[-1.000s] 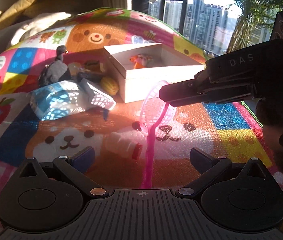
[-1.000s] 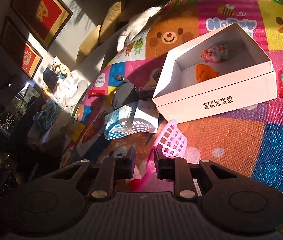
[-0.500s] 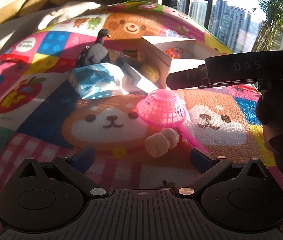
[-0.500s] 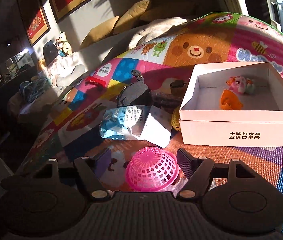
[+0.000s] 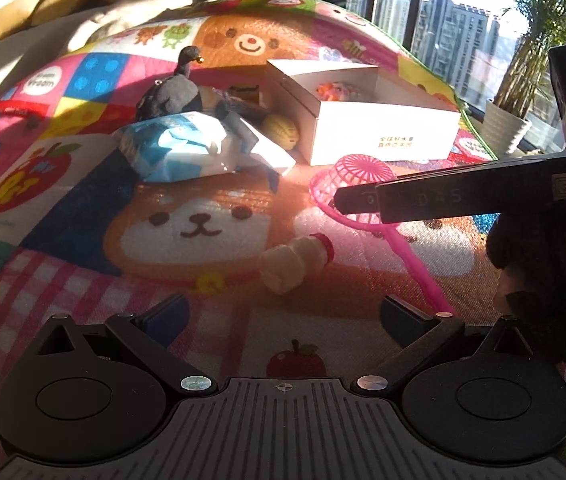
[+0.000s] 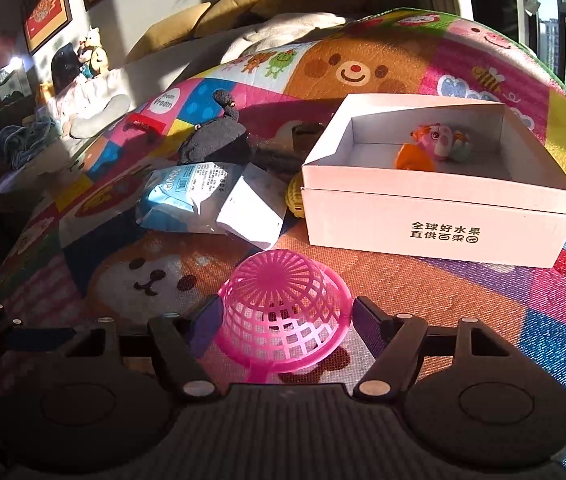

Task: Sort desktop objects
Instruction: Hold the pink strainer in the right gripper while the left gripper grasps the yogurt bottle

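The colourful play mat (image 6: 423, 292) is seen spread under all the things, as it was earlier. On it the white box (image 6: 435, 216) is kept open, with a small plush toy (image 6: 441, 142) inside. The blue packet (image 6: 187, 196) is leaned just beside the box. The pink strainer (image 6: 283, 312) is now laid dome-up on the mat; one second ago it was gripped at its handle. The right hand-held gripper (image 6: 283, 324) has been opened wide around the strainer bowl. The left hand-held gripper (image 5: 283, 320) is held wide apart, with the small bottle (image 5: 299, 260) lying ahead of it.
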A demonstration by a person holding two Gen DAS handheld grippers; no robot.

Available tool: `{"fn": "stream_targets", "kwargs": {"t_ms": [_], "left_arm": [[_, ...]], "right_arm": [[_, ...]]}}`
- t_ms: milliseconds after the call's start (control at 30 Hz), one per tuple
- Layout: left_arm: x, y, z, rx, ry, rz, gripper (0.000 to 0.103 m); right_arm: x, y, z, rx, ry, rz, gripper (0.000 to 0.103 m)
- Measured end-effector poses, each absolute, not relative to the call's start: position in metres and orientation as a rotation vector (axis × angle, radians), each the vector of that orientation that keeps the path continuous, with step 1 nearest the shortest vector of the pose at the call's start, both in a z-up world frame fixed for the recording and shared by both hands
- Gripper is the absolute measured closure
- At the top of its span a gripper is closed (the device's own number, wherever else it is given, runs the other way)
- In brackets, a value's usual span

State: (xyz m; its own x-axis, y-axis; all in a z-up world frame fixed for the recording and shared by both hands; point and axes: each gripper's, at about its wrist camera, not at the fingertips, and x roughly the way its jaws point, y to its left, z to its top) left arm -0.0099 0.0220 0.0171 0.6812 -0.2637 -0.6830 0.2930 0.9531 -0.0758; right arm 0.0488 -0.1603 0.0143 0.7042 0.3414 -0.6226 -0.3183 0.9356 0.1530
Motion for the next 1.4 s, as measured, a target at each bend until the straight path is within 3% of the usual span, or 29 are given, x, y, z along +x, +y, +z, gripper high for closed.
{"fn": "stream_targets", "kwargs": {"t_ms": [233,367,467,700,1400], "left_arm": [[-0.001,-0.007,0.017,-0.010,0.785,-0.364,0.000],[0.011,-0.026,0.015,0.031,0.790,-0.380,0.000],[0.022,-0.030,0.011,0.026,0.804,-0.362,0.000],[0.038,-0.026,0.011,0.018,0.801,-0.300,0.000],[0.031,0.023,0.009,0.058,0.766,-0.124,0.000]], "right_arm": [[0.000,-0.216,0.016,0.008,0.692,0.238,0.030],[-0.008,-0.234,0.010,0.043,0.700,0.209,0.016],[-0.004,-0.240,0.004,0.072,0.726,0.201,0.014],[0.000,-0.235,0.001,0.058,0.742,0.236,0.000],[0.000,-0.218,-0.002,-0.064,0.759,0.211,0.000]]}}
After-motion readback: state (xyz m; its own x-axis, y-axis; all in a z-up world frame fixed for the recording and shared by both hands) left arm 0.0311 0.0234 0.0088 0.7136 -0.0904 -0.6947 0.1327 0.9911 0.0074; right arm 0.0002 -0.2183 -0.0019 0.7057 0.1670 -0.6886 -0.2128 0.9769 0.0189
